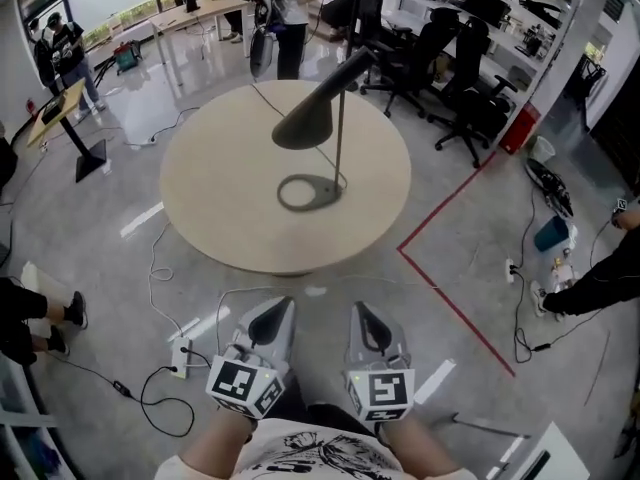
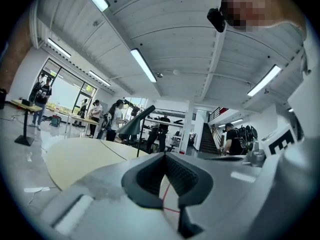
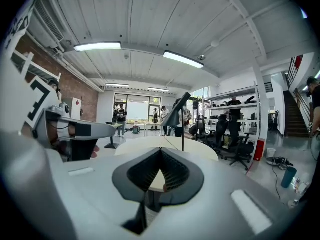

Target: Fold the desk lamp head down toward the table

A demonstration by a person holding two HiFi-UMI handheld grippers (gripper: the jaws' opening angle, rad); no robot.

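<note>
well back from table [image 1: 215, 203], left gripper [image 1: 281, 306], right gripper [image 1: 361, 311], jaws closed and empty, desk lamp [image 1: 306, 125] upright

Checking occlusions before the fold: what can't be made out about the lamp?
- Hinge: head view, hidden behind the lamp head; too small in both gripper views.
- Base: edge-on, too small in gripper views.
- Cord: head view, lost past the far rim of the table.

Round beige table [image 1: 220, 198] set on grey floor [image 1: 120, 258], dark desk lamp [image 1: 305, 123] stood near centre, thin cord [image 1: 262, 98] laid across top.
</note>
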